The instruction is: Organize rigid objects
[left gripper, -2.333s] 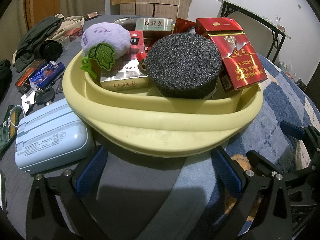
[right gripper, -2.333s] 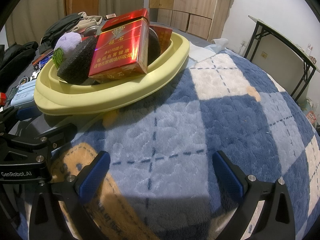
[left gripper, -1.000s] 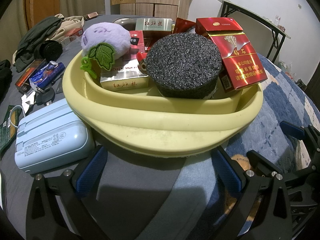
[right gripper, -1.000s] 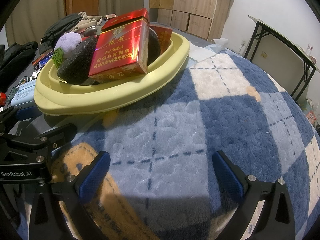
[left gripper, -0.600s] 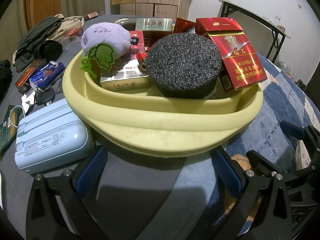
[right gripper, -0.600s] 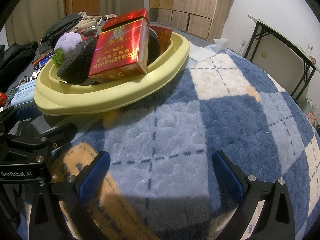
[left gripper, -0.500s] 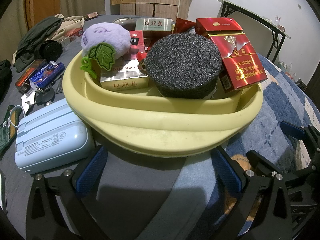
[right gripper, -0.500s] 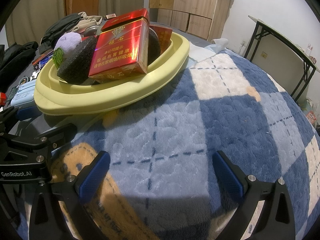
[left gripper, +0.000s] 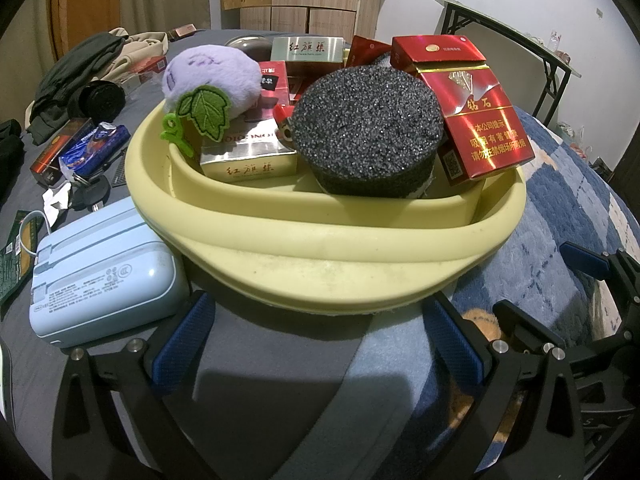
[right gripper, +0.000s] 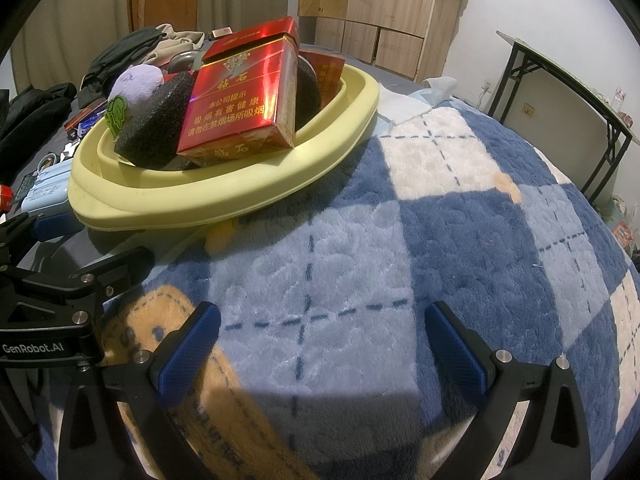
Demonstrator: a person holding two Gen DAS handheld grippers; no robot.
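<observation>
On the bed, my left tongs [left gripper: 320,344] and right tongs [right gripper: 320,346] both sit spread and empty, near the yellow basin [left gripper: 320,264] piled with cigarette packs [left gripper: 480,120]

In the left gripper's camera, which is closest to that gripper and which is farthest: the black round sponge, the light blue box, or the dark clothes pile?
From the left gripper:
1. Light blue box, lying just ahead on its left side, beside the yellow basin.
2. Black round sponge, farther ahead, inside the basin.
3. Dark clothes pile, far back on the left.
</observation>
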